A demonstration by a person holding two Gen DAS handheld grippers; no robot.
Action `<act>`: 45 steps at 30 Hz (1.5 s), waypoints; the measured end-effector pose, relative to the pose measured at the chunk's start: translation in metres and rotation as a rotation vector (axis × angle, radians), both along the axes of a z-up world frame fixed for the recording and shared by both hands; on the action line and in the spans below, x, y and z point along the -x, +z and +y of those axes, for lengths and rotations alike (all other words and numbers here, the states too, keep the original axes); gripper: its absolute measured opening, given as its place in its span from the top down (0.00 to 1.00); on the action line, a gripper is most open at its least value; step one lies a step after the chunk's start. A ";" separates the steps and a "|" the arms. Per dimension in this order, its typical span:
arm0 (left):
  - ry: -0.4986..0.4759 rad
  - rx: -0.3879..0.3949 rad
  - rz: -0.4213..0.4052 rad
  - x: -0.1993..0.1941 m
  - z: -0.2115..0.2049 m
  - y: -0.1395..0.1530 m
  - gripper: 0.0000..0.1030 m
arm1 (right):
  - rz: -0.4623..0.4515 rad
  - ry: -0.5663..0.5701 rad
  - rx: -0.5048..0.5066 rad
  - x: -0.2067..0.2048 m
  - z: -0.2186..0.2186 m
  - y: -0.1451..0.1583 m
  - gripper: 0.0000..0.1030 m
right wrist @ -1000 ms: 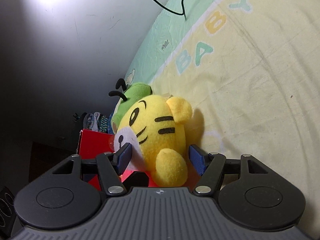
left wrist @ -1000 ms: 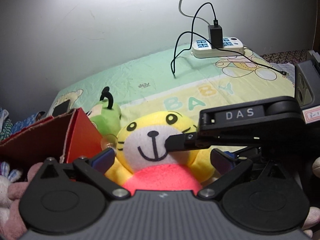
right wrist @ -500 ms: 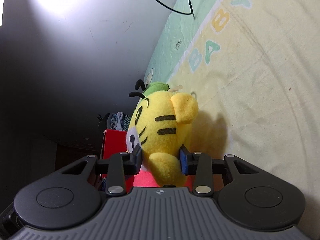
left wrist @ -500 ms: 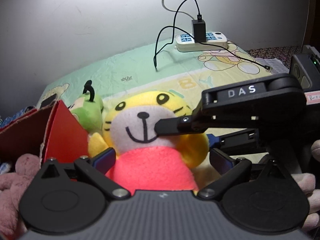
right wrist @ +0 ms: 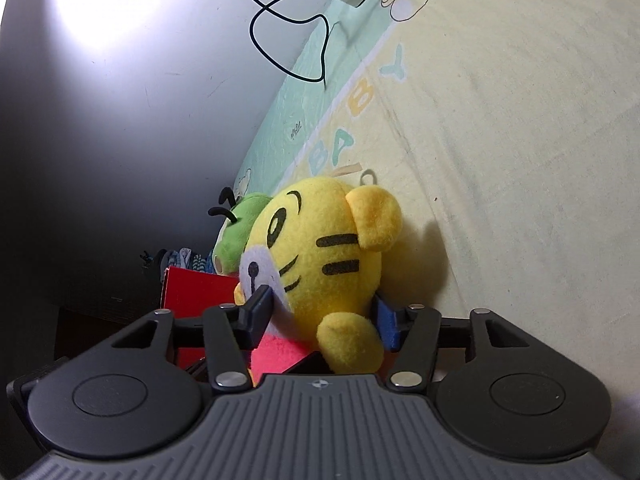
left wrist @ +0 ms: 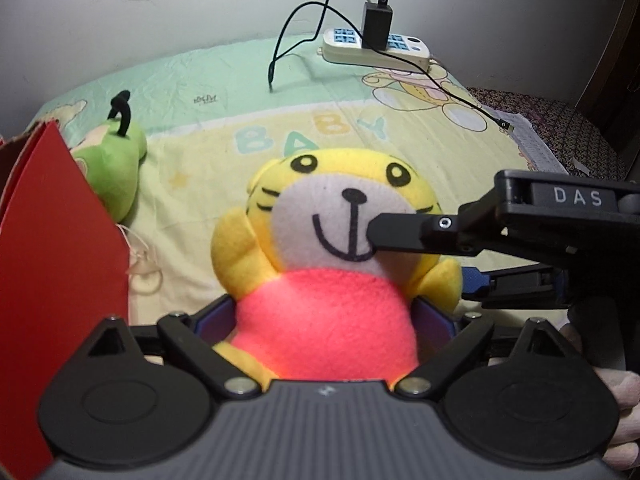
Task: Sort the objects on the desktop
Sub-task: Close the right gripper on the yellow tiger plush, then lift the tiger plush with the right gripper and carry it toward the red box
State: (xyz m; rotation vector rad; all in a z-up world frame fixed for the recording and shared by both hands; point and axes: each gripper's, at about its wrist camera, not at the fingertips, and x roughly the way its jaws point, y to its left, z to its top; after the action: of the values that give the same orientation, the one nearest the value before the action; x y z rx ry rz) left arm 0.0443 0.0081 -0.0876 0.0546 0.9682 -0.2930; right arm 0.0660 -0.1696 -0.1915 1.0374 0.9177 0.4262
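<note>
I am working over the baby-print sheet, with the red box standing open at my left and a green plush lying just beside it. The tiger plush is sitting upright near the middle of the sheet, its long axis running from pink belly up to yellow head, face turned toward my left camera. I am closing the left gripper round its belly, pads at both flanks but not visibly biting in yet, so I am reading it as not clamped. The right gripper is opening across the muzzle and back of the head, loosening. I judge the hand-over needs the left squeezing firmly, low on the belly, before the right lets go, then a swing toward the box.
</note>
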 end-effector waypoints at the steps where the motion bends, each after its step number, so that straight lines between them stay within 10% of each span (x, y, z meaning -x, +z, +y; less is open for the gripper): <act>1: 0.007 0.009 0.005 -0.001 0.001 -0.001 0.10 | 0.003 -0.002 -0.001 -0.003 0.002 -0.001 0.39; 12: -0.025 0.046 -0.009 0.021 -0.003 0.013 0.18 | -0.023 0.023 -0.005 0.011 0.003 0.017 0.52; 25: -0.065 0.111 -0.189 0.069 0.006 0.074 0.18 | -0.283 0.006 0.124 0.060 0.021 0.096 0.53; 45: -0.040 0.252 -0.338 0.062 0.196 0.127 0.15 | -0.479 -0.012 0.359 0.070 0.220 0.176 0.53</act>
State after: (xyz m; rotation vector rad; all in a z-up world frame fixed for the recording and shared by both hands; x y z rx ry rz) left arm -0.0179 0.2042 0.0392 -0.1039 0.5900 -0.4261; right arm -0.0043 0.0503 -0.0155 0.5743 0.5303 0.4543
